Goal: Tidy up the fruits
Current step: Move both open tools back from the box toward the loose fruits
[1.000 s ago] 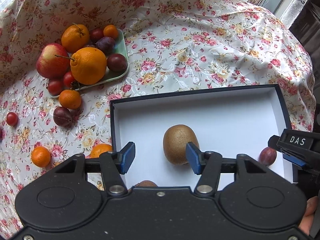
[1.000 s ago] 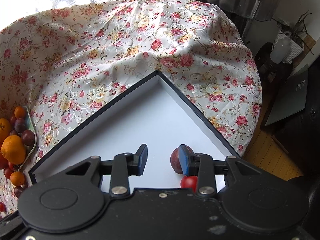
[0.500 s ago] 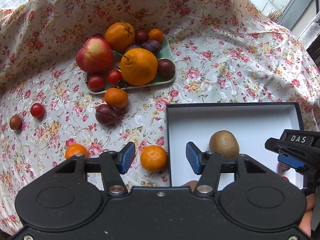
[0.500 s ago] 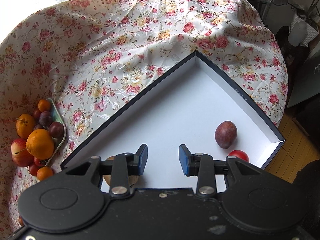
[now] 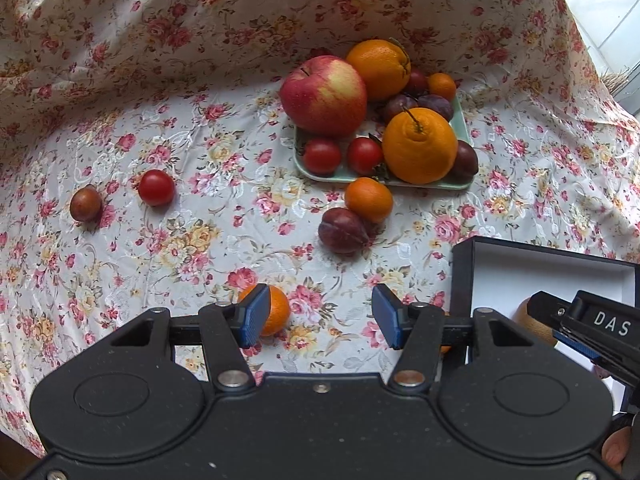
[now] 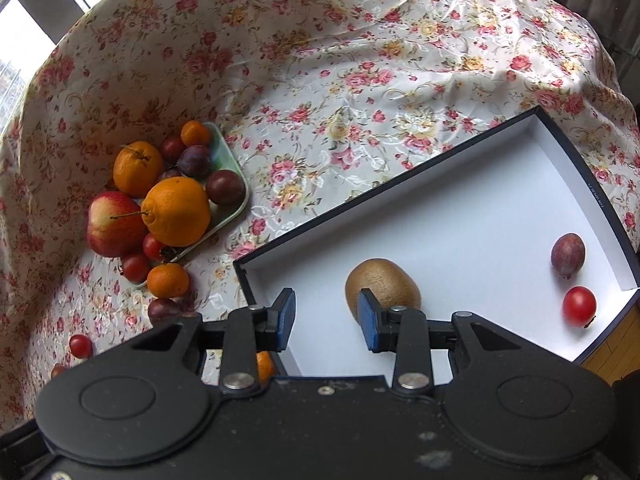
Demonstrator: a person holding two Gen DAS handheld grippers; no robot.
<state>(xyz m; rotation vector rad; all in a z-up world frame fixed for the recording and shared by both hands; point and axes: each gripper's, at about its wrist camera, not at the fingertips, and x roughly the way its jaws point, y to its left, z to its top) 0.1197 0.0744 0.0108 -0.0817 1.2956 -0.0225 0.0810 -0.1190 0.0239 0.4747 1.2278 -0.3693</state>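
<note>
A black box with a white inside (image 6: 460, 216) holds a kiwi (image 6: 382, 282), a plum (image 6: 568, 255) and a cherry tomato (image 6: 579, 306). A green tray (image 5: 460, 184) carries an apple (image 5: 323, 95), oranges (image 5: 419, 145), plums and tomatoes. Loose on the cloth lie a mandarin (image 5: 368, 199), a plum (image 5: 342, 230), a small mandarin (image 5: 277, 309), a cherry tomato (image 5: 156, 187) and a brown fruit (image 5: 85, 203). My left gripper (image 5: 316, 316) is open and empty over the cloth, the small mandarin by its left finger. My right gripper (image 6: 326, 318) is open and empty over the box's near left corner.
A floral cloth (image 5: 200, 100) covers the round table and rises in folds at the back. The box's corner (image 5: 464, 248) stands right of the left gripper. The table's edge drops to a wooden floor (image 6: 612, 344) at the right.
Both grippers have swung left. The left one left the box and kiwi and now hangs over the cloth near the small mandarin. The right one moved off the plum toward the kiwi.
</note>
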